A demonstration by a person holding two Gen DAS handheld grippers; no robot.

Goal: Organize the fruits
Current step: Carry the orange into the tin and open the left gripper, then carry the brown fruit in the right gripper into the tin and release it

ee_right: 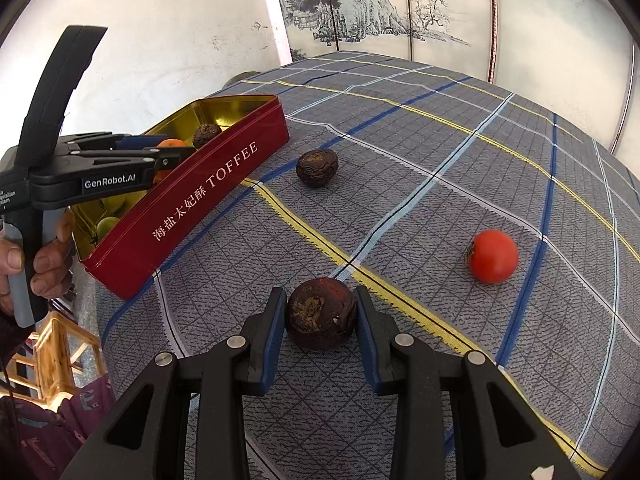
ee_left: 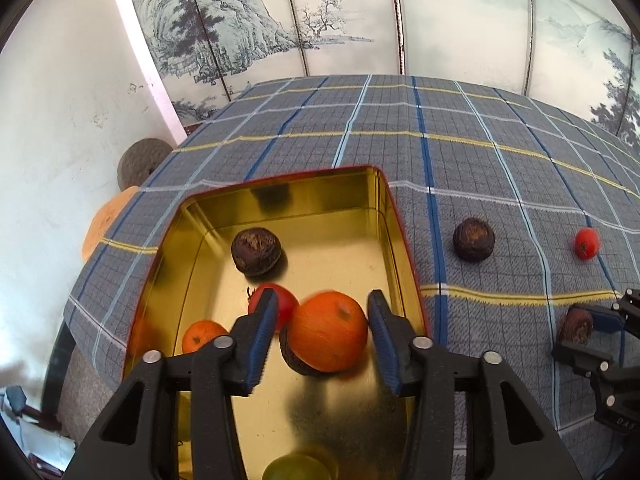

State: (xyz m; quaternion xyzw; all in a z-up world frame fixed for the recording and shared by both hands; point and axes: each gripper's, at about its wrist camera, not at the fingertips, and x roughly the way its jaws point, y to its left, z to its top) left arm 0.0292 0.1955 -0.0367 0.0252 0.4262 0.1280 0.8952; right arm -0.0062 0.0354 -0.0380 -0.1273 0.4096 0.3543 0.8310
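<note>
left gripper point(ee_left: 322, 336) over red tin point(ee_right: 208, 192), jaws spread, orange point(ee_left: 328, 330) loose between them | right gripper point(ee_right: 320, 324) brackets dark fruit point(ee_right: 321, 313) on plaid cloth point(ee_right: 440, 208), pads not visibly pressing, grip uncertain | tin lies to its left
</note>
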